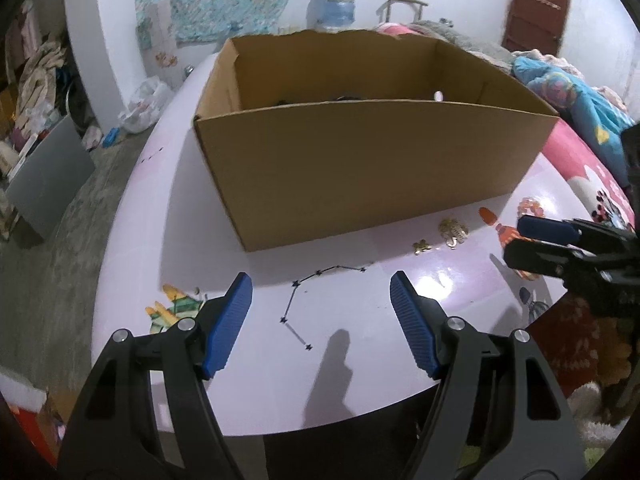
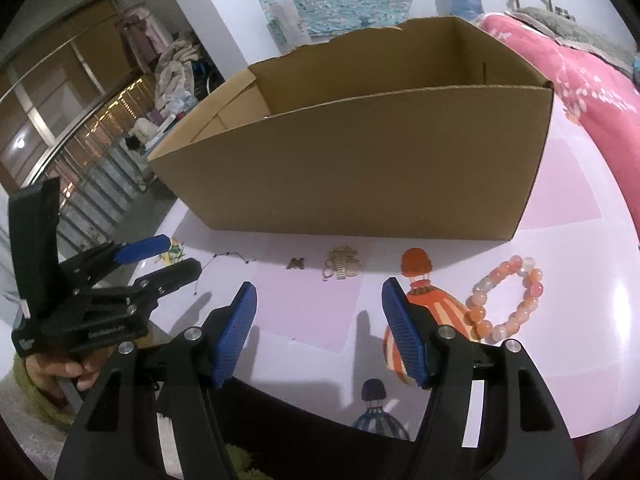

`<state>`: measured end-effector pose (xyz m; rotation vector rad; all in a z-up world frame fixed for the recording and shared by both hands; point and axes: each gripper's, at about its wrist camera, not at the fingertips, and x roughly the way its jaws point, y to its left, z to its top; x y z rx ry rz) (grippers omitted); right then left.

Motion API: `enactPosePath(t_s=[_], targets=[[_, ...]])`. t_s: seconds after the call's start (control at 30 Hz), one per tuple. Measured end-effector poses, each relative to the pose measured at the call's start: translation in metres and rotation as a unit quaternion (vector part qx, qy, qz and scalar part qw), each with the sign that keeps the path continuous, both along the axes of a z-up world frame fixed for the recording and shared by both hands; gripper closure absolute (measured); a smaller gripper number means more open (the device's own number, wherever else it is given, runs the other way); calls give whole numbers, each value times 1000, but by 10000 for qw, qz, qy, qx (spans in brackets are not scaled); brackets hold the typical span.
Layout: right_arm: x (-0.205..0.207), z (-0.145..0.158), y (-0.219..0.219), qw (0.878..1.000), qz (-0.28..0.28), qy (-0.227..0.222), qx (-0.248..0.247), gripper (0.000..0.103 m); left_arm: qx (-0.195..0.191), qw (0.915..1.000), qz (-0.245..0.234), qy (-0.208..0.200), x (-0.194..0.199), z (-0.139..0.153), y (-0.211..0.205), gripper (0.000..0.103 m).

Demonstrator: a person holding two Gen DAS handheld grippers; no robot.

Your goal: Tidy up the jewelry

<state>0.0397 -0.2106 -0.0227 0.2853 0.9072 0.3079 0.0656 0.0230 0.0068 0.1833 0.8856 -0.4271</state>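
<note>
An open cardboard box (image 1: 360,168) (image 2: 360,172) stands on the pale pink table (image 1: 260,380) (image 2: 312,312). In front of it lie a thin dark chain necklace (image 1: 298,312) (image 2: 232,258), a small gold butterfly piece (image 1: 421,246) (image 2: 296,263), a gold clasp-like piece (image 1: 453,233) (image 2: 343,267) and a pink-orange bead bracelet (image 2: 507,300) (image 1: 530,206). My left gripper (image 1: 322,300) hovers open just above the necklace, nothing between its blue pads. My right gripper (image 2: 318,304) is open over the table near the bracelet, also empty. Each gripper shows in the other's view, the right gripper (image 1: 532,240) and the left gripper (image 2: 164,258).
Printed balloon pictures (image 2: 420,300) mark the tabletop. A pink blanketed bed (image 2: 580,92) lies to the right. Clutter, bags and a grey panel (image 1: 48,184) sit on the floor at the left. A hand (image 2: 60,372) holds the left tool's handle.
</note>
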Motion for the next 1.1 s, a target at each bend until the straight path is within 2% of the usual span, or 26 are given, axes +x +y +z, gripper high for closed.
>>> enactPosePath(t_s=[0.13,0.27,0.43,0.6,0.77,0.93,1.0,1.1], targets=[[6,2,1,9999,-37,-1,-139,43,-72,9990,-417,-128,-3,-3,-9,36],[4,4,3,9993,-98,-24,-356,51,-176,9954,-918,-193,-6,-6,-26,46],[4,-2,-1,9991,-244,134,-334,55,-274,9898,-1387,-170,-1,-12,-53,58],[3,-3,-2,9988,-343,182,-305,56,-317,9890,-1445,68,14,-24,-70,73],[4,-4,-1,9989,-320,190,-301,56,-225,9901,-1355,274,24,-36,-82,78],[5,-7,-3,9989,-330,203,-271,56,8,9901,-1402,99,21,-39,-92,79],[5,-9,-5,9989,-338,220,-242,55,160,9897,-1424,-7,18,-39,-95,83],[6,-10,-7,9989,-355,225,-201,56,192,9893,-1444,-7,15,-38,-100,91]])
